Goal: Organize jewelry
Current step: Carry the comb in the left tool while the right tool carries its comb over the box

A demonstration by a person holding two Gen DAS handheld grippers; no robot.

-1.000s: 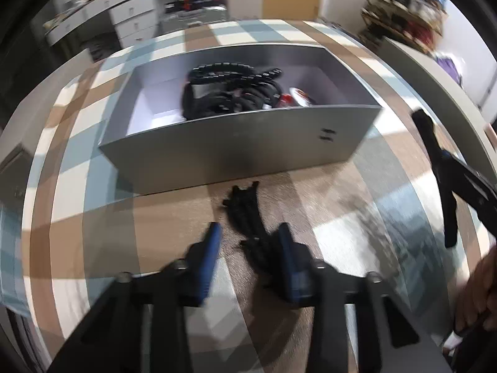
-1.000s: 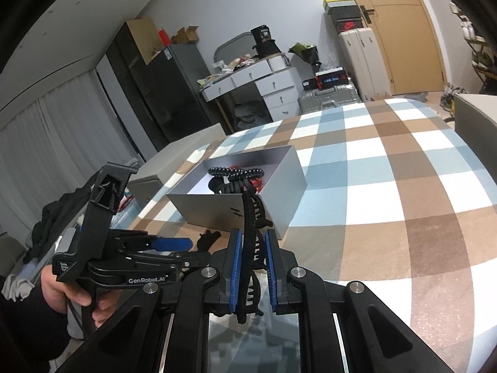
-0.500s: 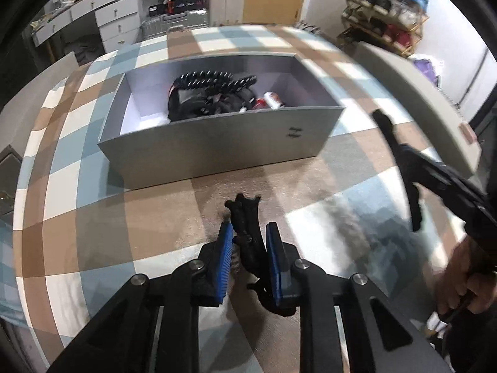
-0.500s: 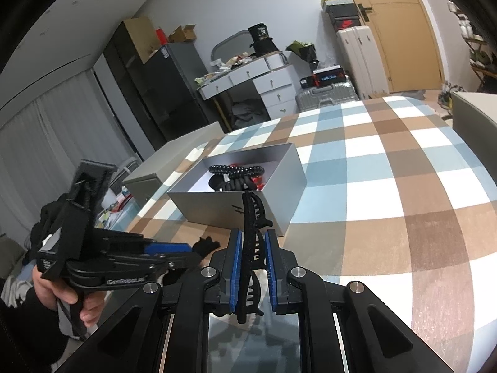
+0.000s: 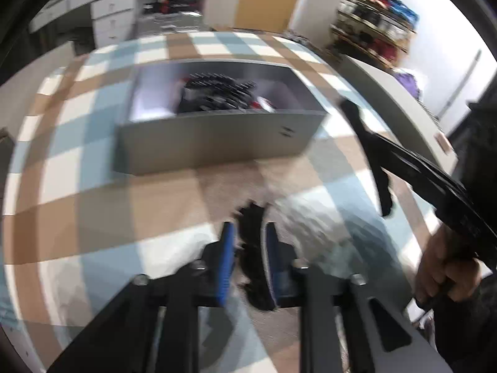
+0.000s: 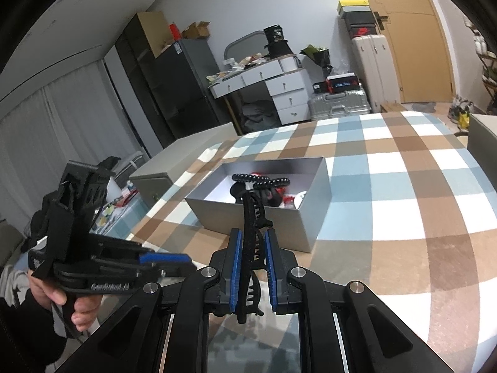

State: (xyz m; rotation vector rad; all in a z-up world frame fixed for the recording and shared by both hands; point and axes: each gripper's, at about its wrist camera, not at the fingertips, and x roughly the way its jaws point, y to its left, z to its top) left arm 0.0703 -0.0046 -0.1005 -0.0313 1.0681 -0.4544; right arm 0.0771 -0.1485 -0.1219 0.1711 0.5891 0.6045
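Checked blue-brown tablecloth covered table in cluttered room; grey box held beads, dark items. Right gripper clamped black hair claw, long axis pointing forward toward box. Left gripper closed on second black clip, lengthwise between blue pads, above cloth; view blurred.

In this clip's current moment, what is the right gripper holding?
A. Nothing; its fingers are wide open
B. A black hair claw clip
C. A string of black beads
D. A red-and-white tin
B: in the right wrist view, the right gripper has its blue fingers closed on a black hair claw clip, held above the checked tablecloth near the grey box.
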